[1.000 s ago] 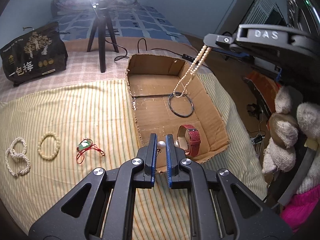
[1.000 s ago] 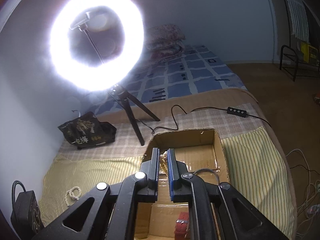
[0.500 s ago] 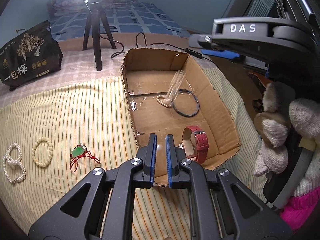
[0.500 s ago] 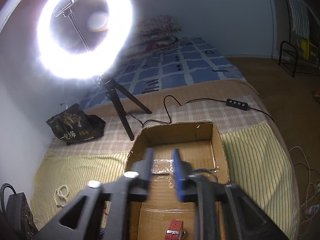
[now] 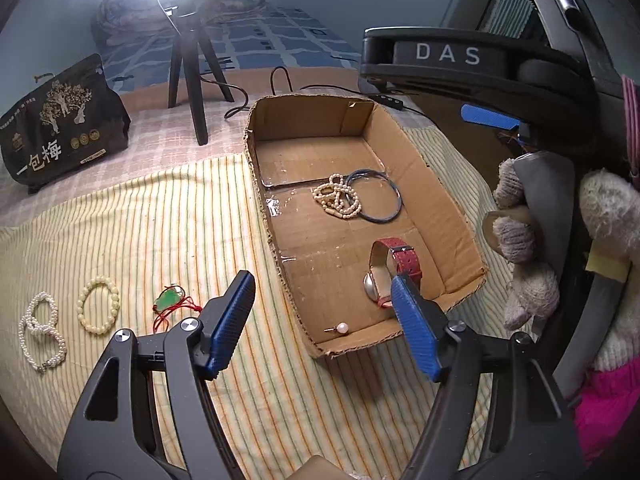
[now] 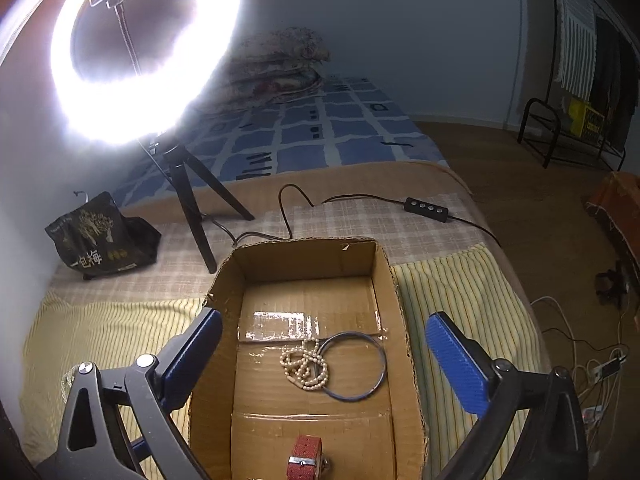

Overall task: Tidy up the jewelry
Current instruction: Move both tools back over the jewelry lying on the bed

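Currently both sets of tongs are opening, with nothing gripped. The left tongs [image 5: 322, 320] spread over the near end of the cardboard box [image 5: 460, 216], low in the left wrist frame; the pearl earring [image 5: 341, 328] lies free on the box floor between the pads, touching neither. The right tongs [image 6: 320, 364] stand wide above the same box, and the pearl necklace [image 6: 305, 369] lies released below them, heaped partly over the dark thin bangle [image 6: 380, 364].

Handling, as judged: the earring is tiny, light and round, so it rolls and slips; pinch it across the bead, not the pin. The necklace is limp and drapes; take a bunched section. The red-strap watch [image 5: 394, 272] is stiffer and heavier; grip the strap, not the glass.

Left of the box, lower left of the frame, three pieces remain on the striped cloth [image 5: 160, 216]: a white bead bracelet [image 5: 40, 330], a cream bead bracelet [image 5: 98, 305] and a green pendant on red cord [image 5: 172, 300]. Beads are hard and smooth; grip across the loop.

The surface is a bed, soft and yielding, so pads can press into the cloth. A ring light [image 6: 148, 44] on a tripod and a black pouch [image 5: 60, 120] stand beyond, upper left.
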Motion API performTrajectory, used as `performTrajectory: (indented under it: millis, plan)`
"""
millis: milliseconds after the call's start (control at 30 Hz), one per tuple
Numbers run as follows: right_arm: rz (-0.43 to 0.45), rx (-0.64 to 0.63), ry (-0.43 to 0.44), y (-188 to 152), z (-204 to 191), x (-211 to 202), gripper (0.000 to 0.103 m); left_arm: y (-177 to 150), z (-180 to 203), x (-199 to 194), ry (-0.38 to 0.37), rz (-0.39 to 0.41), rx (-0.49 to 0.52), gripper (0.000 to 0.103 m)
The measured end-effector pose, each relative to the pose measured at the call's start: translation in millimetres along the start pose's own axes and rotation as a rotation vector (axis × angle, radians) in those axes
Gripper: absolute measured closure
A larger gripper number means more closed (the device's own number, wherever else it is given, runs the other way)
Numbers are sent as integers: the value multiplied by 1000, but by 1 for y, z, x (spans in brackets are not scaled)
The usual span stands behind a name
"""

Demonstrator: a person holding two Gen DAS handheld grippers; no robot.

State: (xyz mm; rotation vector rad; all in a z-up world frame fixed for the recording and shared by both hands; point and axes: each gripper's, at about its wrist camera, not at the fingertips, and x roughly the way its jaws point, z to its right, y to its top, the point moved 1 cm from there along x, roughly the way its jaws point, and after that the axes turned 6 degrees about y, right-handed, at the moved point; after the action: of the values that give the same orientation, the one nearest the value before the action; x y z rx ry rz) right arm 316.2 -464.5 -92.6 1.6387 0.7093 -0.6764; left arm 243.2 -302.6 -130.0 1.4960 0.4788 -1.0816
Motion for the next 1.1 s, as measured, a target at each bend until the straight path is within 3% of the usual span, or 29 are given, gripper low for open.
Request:
performTrajectory:
  millis: [333,700,1100]
  plan:
    - [17,23,10,0,-7,-23,0,-6,-23,-26,26,36,10,30]
    - [46,71,54,-16,-18,-60,1,-12,-87,-69,72,82,-46,31]
    - [-18,-74,191,-58,-91,-77,6,-30,-171,-96,143,85,-153,31]
